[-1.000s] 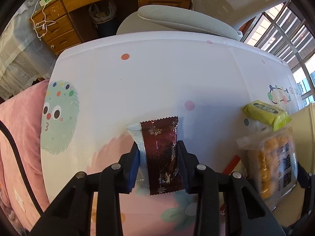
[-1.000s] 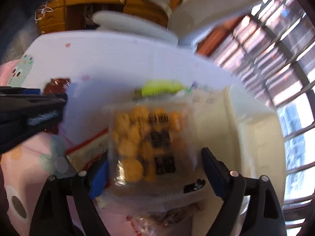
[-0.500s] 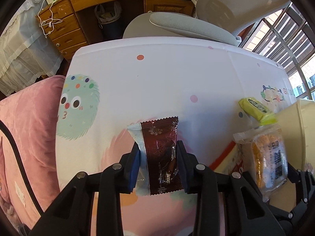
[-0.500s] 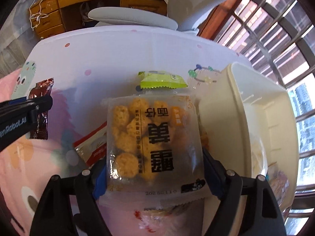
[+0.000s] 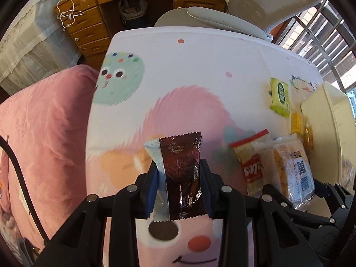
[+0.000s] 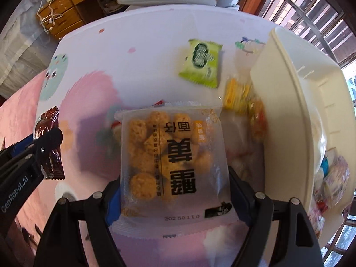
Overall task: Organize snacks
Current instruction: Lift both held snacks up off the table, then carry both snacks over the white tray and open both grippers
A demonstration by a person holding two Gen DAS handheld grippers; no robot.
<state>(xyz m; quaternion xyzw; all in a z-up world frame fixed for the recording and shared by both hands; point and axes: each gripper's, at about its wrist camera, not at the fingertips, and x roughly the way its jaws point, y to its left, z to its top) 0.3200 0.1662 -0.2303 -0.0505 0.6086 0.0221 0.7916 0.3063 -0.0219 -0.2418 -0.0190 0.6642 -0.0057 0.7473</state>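
Observation:
My left gripper (image 5: 178, 173) is shut on a dark brown foil snack packet (image 5: 181, 166) with a silver side, held upright above the printed tablecloth (image 5: 189, 66). That packet (image 6: 47, 122) and left gripper (image 6: 44, 142) also show at the left edge of the right wrist view. The right gripper (image 6: 174, 189) is shut on a clear bag of yellow puffed snacks (image 6: 169, 151) with black characters, hanging over the table beside the cream bin (image 6: 289, 77). In the left wrist view the same bag (image 5: 293, 169) appears at lower right.
On the cloth lie a green packet (image 6: 201, 63), a yellow-orange packet (image 6: 238, 93) against the bin, and a red-and-white packet (image 5: 251, 155). Several snacks sit inside the bin. A pink cushion (image 5: 44, 122) lies to the left; a grey chair (image 5: 211, 15) and wooden drawers (image 5: 89, 29) stand beyond the table.
The left gripper rose and drew back toward the near side with the brown packet. The right gripper tipped further downward over the table, still holding the puffed snack bag.

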